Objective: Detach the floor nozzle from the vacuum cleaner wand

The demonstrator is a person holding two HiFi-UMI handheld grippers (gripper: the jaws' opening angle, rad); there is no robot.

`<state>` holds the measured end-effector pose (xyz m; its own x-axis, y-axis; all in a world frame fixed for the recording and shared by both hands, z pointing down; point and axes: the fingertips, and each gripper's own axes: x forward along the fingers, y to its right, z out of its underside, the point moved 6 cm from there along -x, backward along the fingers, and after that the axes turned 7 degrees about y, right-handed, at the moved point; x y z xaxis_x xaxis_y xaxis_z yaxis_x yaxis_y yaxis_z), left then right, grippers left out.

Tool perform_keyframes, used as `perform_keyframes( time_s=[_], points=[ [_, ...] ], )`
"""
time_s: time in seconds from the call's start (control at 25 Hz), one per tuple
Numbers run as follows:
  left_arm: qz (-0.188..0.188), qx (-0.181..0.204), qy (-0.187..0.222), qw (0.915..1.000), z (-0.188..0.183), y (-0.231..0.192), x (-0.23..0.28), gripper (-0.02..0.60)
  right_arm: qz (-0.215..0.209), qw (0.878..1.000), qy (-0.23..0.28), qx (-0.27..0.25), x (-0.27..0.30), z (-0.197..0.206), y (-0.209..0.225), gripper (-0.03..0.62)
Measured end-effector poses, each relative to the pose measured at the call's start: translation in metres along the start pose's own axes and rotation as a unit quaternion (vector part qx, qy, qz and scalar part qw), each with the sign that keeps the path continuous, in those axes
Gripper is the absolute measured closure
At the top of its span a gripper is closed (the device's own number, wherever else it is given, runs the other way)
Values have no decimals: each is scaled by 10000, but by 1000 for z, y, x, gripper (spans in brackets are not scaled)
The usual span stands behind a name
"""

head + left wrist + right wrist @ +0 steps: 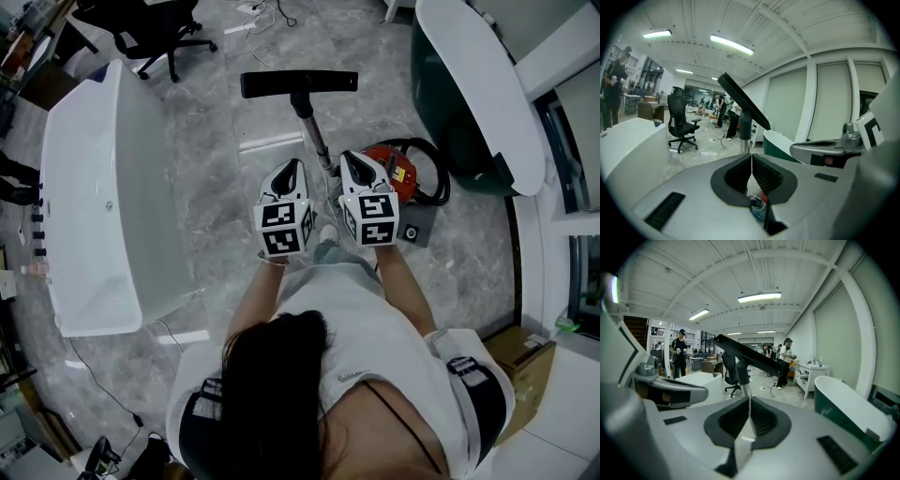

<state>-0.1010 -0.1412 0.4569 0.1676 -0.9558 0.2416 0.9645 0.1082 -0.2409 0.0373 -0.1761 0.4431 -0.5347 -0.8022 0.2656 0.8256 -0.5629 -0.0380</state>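
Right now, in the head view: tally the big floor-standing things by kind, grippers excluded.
Bathtubs: 2 (white bathtub, green bathtub)
Office chair: 1
Vacuum cleaner: 1
Cardboard box: 1
Total: 5

Grey marbled floor tiles (216,187) fill the middle of the head view. A long white bathtub (94,187) stands along the left edge, and a dark green tub with a white rim (478,84) curves through the upper right. A black office chair (167,42) sits at the top left, with loose cables (262,14) near the top centre. A cardboard box (525,361) lies at the lower right. In the left gripper view the white ribbed ceiling (787,28) carries lit tube lights (731,44). Tall pale panels (829,101), perhaps blinded windows, line the right side. People (680,352) stand far back, left of centre in the right gripper view.
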Motion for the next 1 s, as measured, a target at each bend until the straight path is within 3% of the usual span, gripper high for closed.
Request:
perform_keyframes(
  time_s=[0.64,1.0],
  points=[
    [-97,6,214,9997,-14,10,38,574,-502,9987,89,-39,41,-13,36,577],
    [-404,-45,196,9990,-12,7,52,574,-826,9965,128,45,57,-23,51,577]
  ],
)
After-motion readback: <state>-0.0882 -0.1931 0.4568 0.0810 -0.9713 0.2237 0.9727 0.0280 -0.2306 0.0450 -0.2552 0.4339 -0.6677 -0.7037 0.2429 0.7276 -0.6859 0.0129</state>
